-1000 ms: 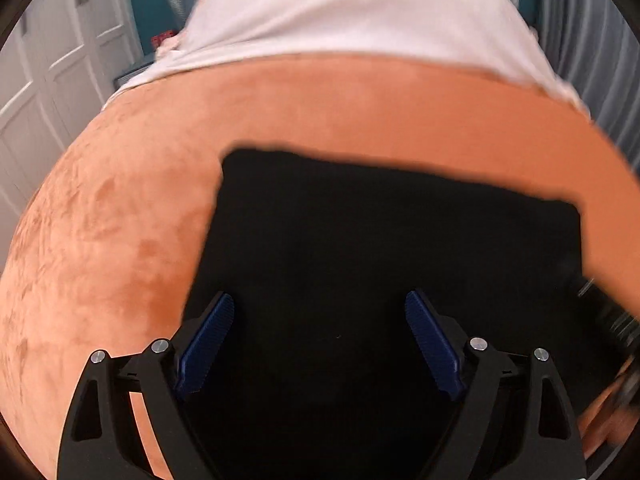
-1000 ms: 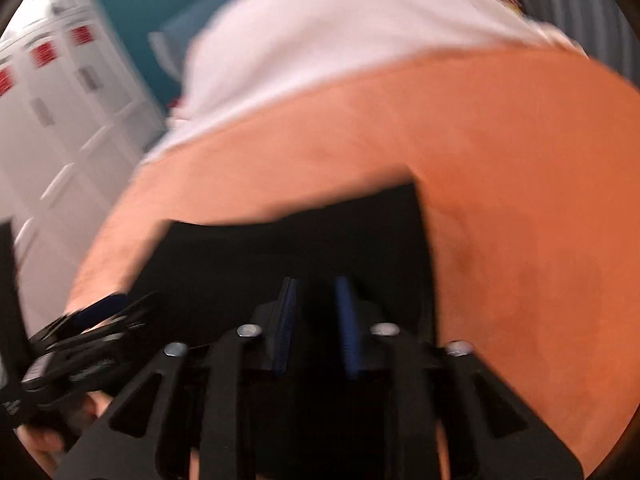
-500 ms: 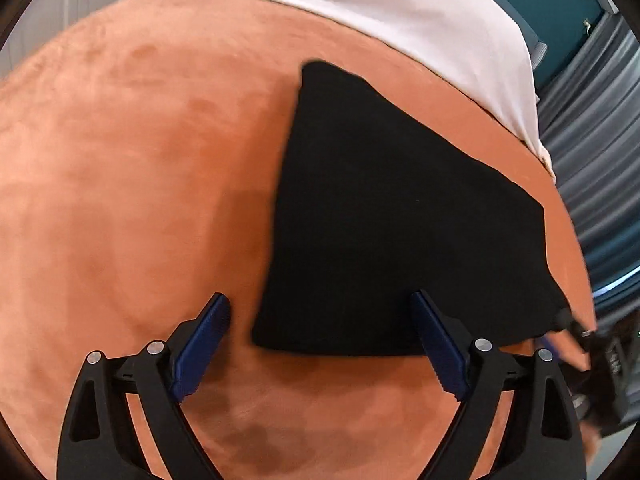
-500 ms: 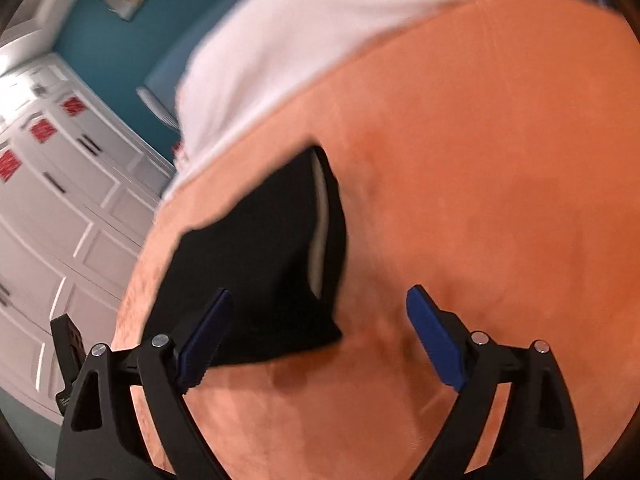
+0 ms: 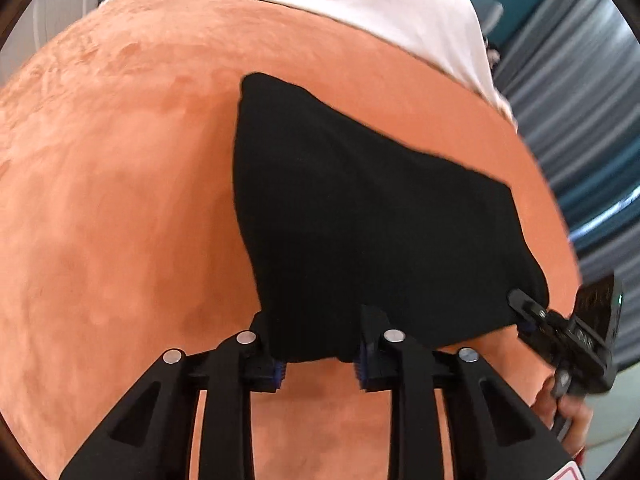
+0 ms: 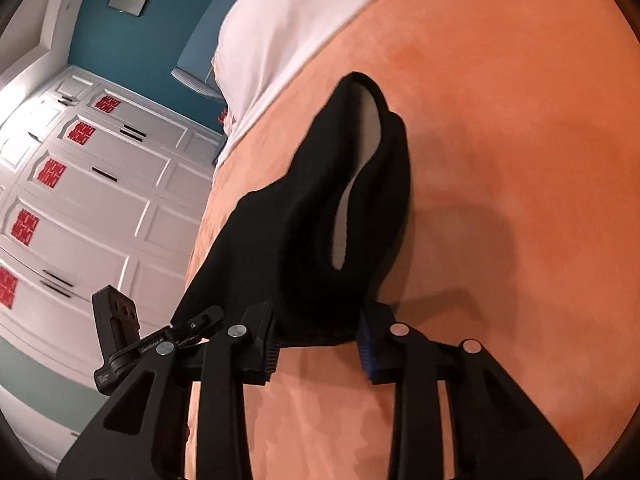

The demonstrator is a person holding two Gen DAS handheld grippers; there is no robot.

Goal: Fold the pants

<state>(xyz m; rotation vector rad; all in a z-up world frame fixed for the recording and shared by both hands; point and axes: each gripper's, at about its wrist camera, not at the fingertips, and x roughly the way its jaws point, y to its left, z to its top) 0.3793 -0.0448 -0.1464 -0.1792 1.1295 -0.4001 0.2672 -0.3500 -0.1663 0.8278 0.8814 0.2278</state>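
step: both grippers, left (image 5: 318, 364) and right (image 6: 318, 354), just closed, pinching the pants (image 5: 360, 220) near edge (already folded small) | next: lift together, fold onward over the blanket (image 5: 120, 200)

pants (image 5: 360, 216) | black, folded, pale lining showing | near edge raised off orange blanket (image 5: 120, 200)

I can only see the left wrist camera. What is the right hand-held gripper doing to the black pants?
Observer: The right hand-held gripper has just been closing its jaws, with the near edge of the black fabric pants bunched between them.
Operator: Is anything inside the pants?
Observer: Yes, a pale grey lining shows through a long open slit.
Operator: What's behind them?
Observer: White panelled cupboard doors with red stickers on them.
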